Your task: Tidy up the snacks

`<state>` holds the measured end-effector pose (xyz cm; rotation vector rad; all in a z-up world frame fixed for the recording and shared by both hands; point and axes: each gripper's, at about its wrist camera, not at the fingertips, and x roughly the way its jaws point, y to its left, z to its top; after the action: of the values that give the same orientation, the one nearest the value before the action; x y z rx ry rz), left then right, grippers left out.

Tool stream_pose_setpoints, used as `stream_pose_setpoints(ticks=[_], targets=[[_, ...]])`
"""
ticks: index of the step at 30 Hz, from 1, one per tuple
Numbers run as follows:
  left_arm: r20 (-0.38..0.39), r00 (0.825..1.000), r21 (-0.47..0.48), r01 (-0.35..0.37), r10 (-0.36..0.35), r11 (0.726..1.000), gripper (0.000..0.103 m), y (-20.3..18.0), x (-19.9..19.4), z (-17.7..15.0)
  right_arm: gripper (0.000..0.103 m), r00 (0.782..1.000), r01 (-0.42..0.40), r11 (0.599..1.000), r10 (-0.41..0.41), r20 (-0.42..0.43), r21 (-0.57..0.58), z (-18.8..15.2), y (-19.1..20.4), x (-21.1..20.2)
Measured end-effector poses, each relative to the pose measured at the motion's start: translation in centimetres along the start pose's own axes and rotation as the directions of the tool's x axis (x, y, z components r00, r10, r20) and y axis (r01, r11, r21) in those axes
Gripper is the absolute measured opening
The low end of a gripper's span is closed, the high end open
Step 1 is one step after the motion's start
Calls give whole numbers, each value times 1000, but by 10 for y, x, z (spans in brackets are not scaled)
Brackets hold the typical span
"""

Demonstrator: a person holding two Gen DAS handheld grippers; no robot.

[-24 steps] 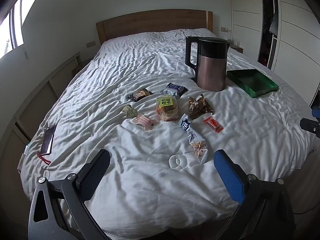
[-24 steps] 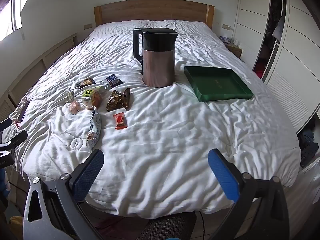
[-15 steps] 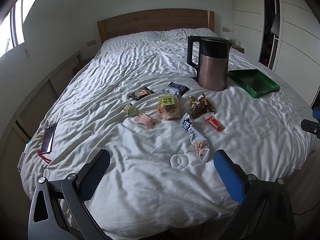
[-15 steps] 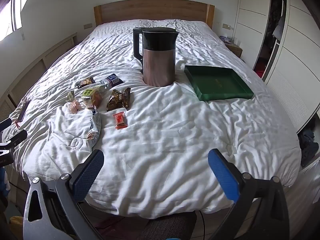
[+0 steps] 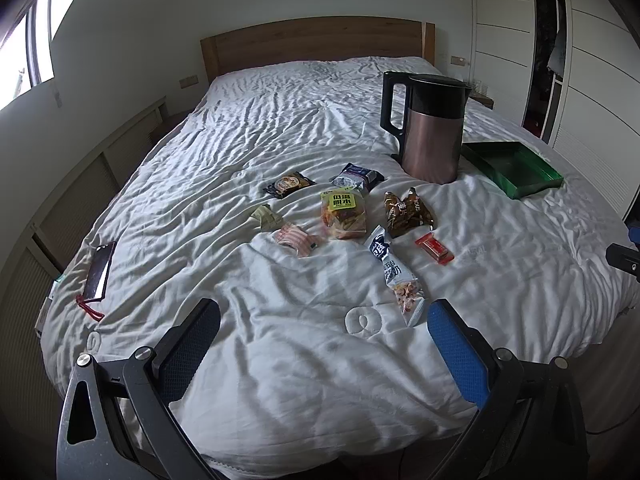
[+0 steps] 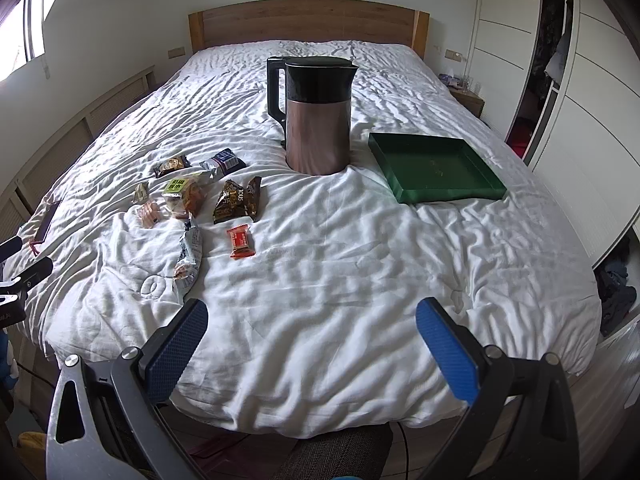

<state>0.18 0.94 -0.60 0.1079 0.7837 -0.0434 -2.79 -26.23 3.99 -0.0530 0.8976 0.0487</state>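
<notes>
Left tool [image 5: 324, 344] and right tool [image 6: 312, 340], fingers apart and empty, hover at the near bed [image 6: 340, 280] edge. Snacks [image 5: 344, 212] lie mid-bed, left; kettle [image 6: 318, 116] and empty tray [image 6: 436, 188] farther right. Best begin with the nearest packet [image 5: 396, 276], gripped low across its width.

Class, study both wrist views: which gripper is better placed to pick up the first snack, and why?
Left. The left gripper, jaws open, faces the snack cluster, with the long white packet just ahead. The right gripper, also open, faces bare duvet, with the snacks off to its left and the green tray ahead.
</notes>
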Motion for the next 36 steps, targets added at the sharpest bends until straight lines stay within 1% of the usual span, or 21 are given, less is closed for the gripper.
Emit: stream_pose_setpoints(ticks=[12, 36], targets=[[-3, 1000, -8, -1, 1, 1000, 102, 6, -3, -4, 103, 1000, 6, 1000, -6, 1, -2, -1, -1, 0], [-12, 1000, -5, -4, 4, 1000, 102, -1, -3, -10, 103, 1000, 6, 1000, -6, 4, -2, -1, -1, 0]])
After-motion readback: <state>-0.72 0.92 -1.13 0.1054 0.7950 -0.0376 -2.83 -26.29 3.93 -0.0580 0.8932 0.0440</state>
